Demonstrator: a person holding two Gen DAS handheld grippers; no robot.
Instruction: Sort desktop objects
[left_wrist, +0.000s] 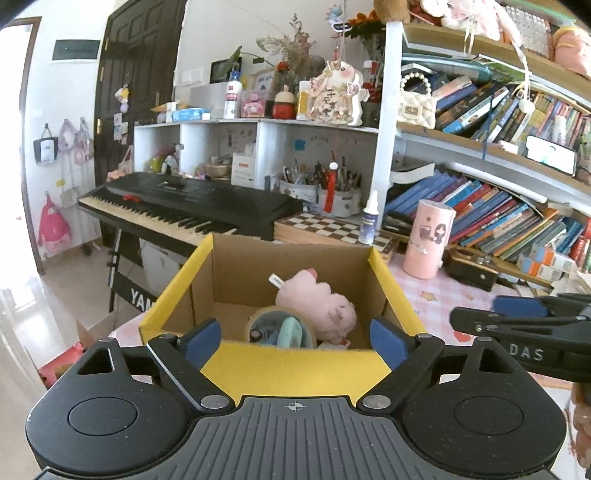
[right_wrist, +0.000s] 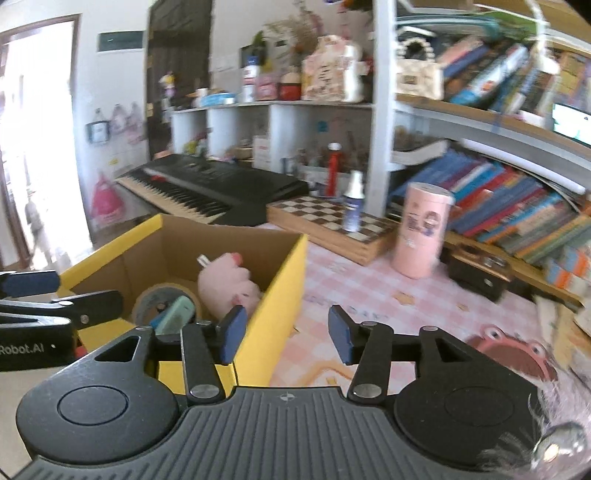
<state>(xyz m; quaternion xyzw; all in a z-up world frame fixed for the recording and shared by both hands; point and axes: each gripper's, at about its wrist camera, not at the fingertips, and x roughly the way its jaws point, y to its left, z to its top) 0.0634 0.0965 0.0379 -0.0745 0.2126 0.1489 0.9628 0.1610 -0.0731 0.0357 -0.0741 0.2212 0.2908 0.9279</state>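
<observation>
Both grippers spread and empty at the yellow box; next item lies to the right of the right one.

Left gripper (left_wrist: 295, 338) hangs over the box's near wall, jaws wide, nothing between them. Right gripper (right_wrist: 286, 334), jaws apart and bare, straddles the box's right wall and is the nearer to the pink frog-faced toy (right_wrist: 511, 352), which lies on the checked tablecloth (right_wrist: 369, 280) to the right of the box. Cardboard box (left_wrist: 295, 363), yellow outside and brown within, holds a tape roll (left_wrist: 282, 326), a mint-green item and a soft pink plush (left_wrist: 317, 304). Beyond the box to the right stands a pink cylinder (right_wrist: 423, 230), smooth and upright.
</observation>
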